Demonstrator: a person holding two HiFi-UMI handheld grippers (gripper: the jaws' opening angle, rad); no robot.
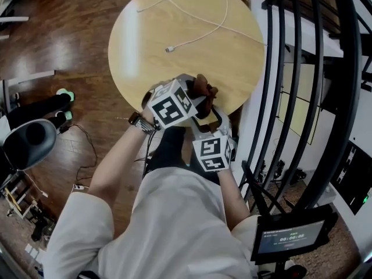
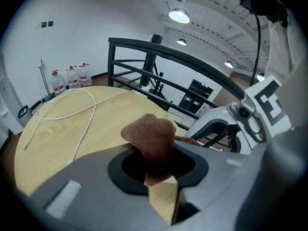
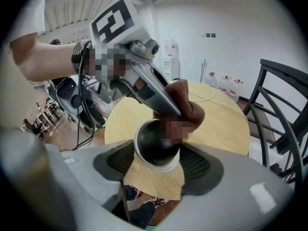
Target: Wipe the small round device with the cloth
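Note:
My left gripper [image 1: 196, 93] is shut on a brown cloth [image 1: 204, 88] above the near edge of the round wooden table [image 1: 192, 57]. In the left gripper view the cloth [image 2: 150, 141] sticks up from between the jaws of the left gripper [image 2: 155, 166]. My right gripper [image 3: 157, 161] is shut on the small round device [image 3: 154, 142], a black dome with a white rim. The cloth [image 3: 188, 105] and the left gripper's fingers [image 3: 159, 93] lie on the dome's top right. In the head view the right gripper [image 1: 207, 114] sits just below the left one.
A white cable [image 1: 197, 17] loops across the far half of the table. A black metal railing [image 1: 302, 97] runs down the right side. An office chair [image 1: 29, 139] stands on the wooden floor at left. Water bottles [image 2: 70, 78] stand by the far wall.

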